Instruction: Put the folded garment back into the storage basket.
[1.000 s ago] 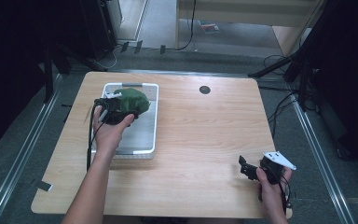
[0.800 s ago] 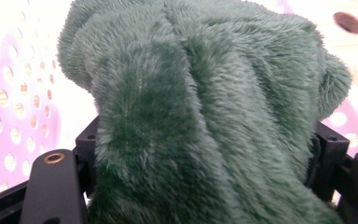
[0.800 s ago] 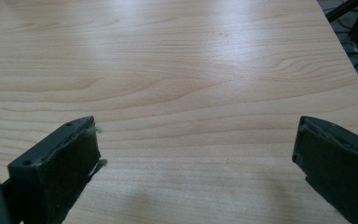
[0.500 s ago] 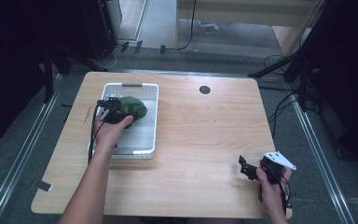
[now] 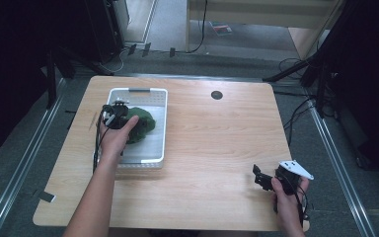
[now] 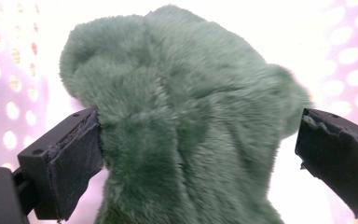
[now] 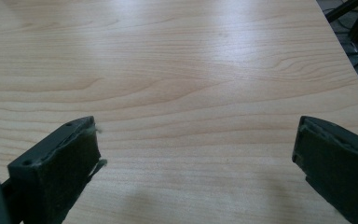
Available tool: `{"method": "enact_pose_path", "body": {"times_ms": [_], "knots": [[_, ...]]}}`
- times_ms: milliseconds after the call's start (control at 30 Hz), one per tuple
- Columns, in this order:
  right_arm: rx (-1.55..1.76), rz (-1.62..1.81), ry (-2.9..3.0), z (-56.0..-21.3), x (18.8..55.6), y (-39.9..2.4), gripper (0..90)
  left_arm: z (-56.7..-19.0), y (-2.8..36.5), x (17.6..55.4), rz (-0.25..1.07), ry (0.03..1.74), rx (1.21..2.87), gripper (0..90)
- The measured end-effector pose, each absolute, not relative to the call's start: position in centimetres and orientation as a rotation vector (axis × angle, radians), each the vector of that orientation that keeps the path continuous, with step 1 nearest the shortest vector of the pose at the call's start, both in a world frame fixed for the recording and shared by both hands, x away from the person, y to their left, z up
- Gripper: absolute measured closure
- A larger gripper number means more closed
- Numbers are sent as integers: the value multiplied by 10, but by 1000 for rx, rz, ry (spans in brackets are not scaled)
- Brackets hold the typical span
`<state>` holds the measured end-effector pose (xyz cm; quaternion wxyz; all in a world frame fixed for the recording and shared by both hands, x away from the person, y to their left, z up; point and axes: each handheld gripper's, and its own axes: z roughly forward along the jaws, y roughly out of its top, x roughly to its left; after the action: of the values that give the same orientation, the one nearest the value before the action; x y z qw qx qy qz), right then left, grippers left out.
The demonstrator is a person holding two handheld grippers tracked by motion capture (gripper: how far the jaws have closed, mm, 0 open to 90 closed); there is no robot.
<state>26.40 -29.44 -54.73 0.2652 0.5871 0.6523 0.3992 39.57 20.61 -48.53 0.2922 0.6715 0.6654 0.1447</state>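
A green plush toy (image 5: pixel 140 126) lies in the white perforated tray (image 5: pixel 138 91) on the left half of the table. My left gripper (image 5: pixel 124 118) reaches into the tray from the left, its jaws just opened and standing wide around the plush toy (image 6: pixel 186 116). In the left gripper view (image 6: pixel 198 135) the fur brushes the left pad (image 6: pixel 77 154), while the right pad stands apart from it. Near the table's front right corner my right gripper (image 5: pixel 259 177) hovers open over bare wood (image 7: pixel 196 140).
A small black round grommet (image 5: pixel 216 95) sits in the wooden table top (image 5: pixel 217 143) at the far middle. Cables and metal rails run on the floor around the table. The tray's near end holds nothing.
My left hand and the plush toy have shifted toward the near side of the tray. The right hand has stayed in place.
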Motion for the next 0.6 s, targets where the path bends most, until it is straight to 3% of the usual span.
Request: {"method": "enact_pose_path", "body": {"times_ms": [600], "knots": [[1586, 1078, 1761, -547, 264, -294, 8, -440, 212, 347, 505, 1553, 1702, 25]]}}
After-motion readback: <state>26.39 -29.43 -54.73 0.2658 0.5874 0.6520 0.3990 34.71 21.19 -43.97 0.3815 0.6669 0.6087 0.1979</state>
